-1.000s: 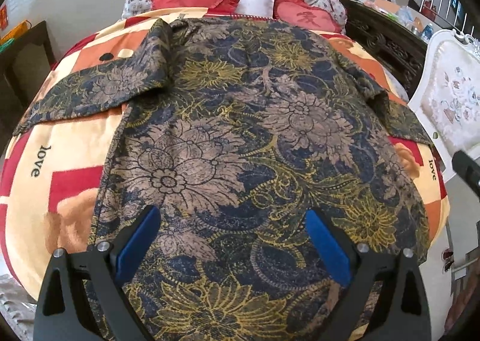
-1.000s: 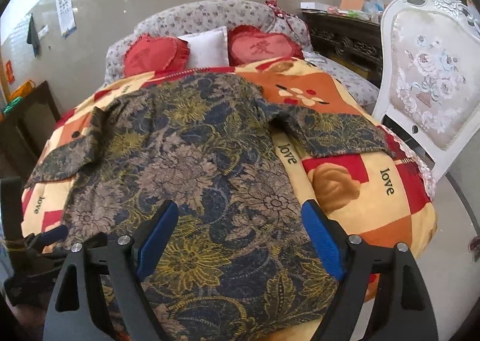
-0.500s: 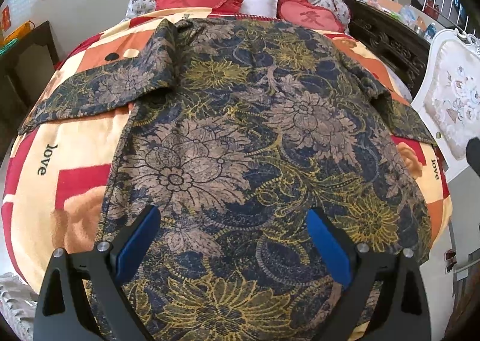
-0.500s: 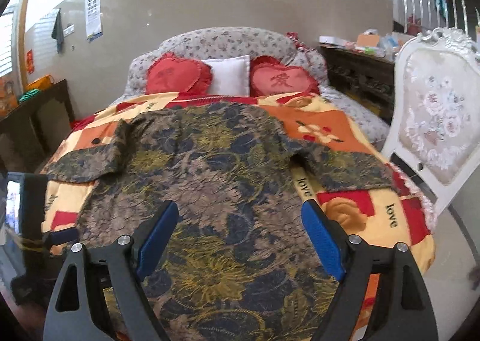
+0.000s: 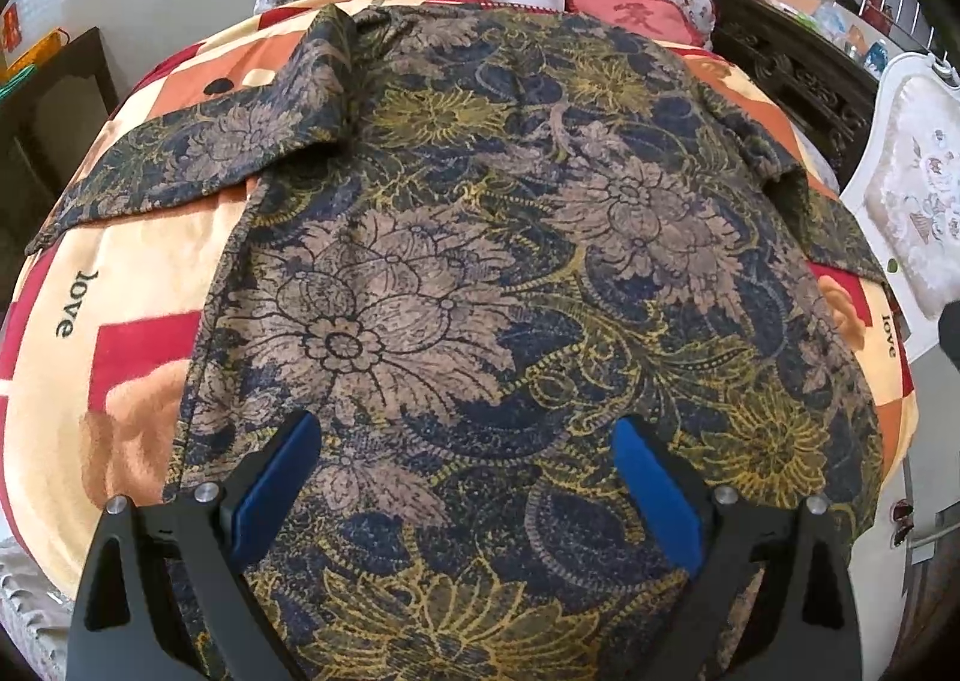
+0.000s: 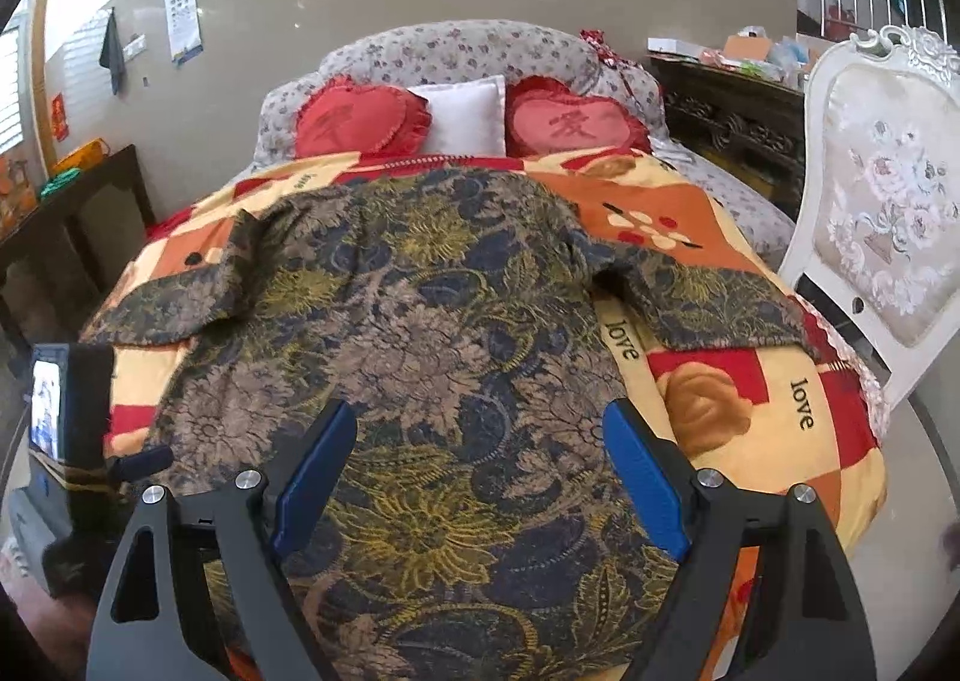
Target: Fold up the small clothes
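- We are looking at a floral-print shirt [image 5: 456,273] lying spread flat, back up, on the patchwork blanket [image 5: 120,285] of the bed, collar towards the heart-shaped pillows [image 6: 360,120] and hem nearest us.
- We are holding the left tongs [image 5: 465,477] apart over the lower left part of the shirt, gripping nothing.
- We are holding the right tongs [image 6: 474,465] apart as well, above the hem region and clamped on nothing.
- We are judging the cloth to be thin, soft and light: it is draping over the blanket with small wrinkles, so it will likely sag and slide once lifted rather than keep its shape.
- We are seeing the left sleeve [image 5: 180,171] lying out sideways, and the right sleeve [image 6: 708,303] reaching towards the white chair [image 6: 882,237].
- We are thinking the best holds are pinches at edges: a sleeve cuff or shoulder seam to bring a sleeve inward, or the two hem corners to fold the body upward.
- We are expecting a single-layer pinch to drag the rest, so both tongs should work together.
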The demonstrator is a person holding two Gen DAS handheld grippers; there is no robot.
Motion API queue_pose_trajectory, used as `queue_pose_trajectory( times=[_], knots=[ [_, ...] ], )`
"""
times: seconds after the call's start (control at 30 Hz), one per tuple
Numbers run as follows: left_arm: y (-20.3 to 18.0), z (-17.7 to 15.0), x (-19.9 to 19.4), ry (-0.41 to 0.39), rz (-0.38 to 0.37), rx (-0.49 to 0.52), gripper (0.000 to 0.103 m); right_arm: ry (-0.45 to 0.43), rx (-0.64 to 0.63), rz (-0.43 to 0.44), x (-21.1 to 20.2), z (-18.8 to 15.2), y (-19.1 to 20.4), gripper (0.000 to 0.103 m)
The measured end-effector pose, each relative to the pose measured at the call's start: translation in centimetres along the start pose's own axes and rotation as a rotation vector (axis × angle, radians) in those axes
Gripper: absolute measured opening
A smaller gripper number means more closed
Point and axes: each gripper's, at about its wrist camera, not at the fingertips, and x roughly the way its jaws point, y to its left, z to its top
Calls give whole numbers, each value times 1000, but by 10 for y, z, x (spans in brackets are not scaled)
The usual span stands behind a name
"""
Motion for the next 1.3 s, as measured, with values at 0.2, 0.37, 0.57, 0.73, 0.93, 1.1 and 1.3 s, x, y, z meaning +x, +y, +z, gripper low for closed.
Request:
queue_pose_trajectory(
  times=[0.2,0.37,0.57,0.73,0.93,1.1,1.3],
  knots=[
    [-3,4,7,11,15,9,100,36,48,-3,18,1,-16,90],
    [-5,9,13,19,27,9,100,40,59,2,28,5,-21,90],
    [-5,14,18,23,34,8,100,52,55,13,40,7,-20,90],
    [-4,18,23,28,38,11,100,58,50,12,49,10,-19,90],
    [12,28,28,16,59,-1,100,57,39,-19,80,20,-17,90],
    [66,46,19,-48,114,-47,100,79,20,-61,127,32,-11,90],
    [197,65,7,-80,264,-213,100,139,2,-45,180,29,5,90]
  ],
)
